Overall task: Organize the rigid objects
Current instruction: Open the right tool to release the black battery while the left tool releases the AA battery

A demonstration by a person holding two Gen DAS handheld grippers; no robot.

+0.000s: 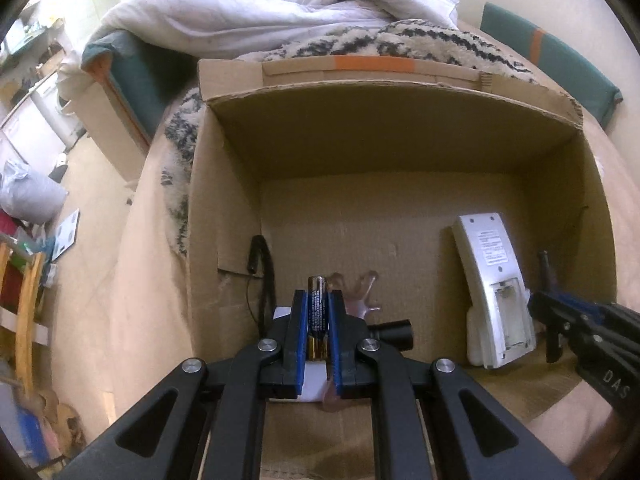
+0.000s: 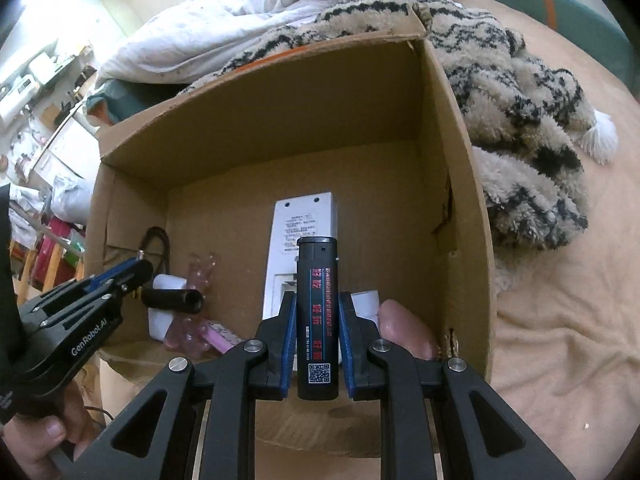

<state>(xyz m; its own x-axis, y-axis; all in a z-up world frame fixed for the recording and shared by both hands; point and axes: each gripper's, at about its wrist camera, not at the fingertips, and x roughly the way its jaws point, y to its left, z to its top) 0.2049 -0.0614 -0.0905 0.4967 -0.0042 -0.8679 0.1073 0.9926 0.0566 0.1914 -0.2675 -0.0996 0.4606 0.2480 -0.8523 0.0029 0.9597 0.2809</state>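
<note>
Left gripper [image 1: 318,304] clamps battery [image 1: 317,312] inside cardboard box [image 1: 360,120] walls

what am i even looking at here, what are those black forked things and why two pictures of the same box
Those black forks are hand-held claws, one in each of a person's hands; there is no robot arm. Each claw carries a wide-angle camera looking along its fingers, so you get one picture per hand. The left claw is shut on a battery. The right claw is shut on a black lighter. Both are aimed down into an open cardboard box standing on a bed. Already in the box lie a white remote control, back up with its battery bay open, a small black flashlight and a few pink plastic items.
</note>
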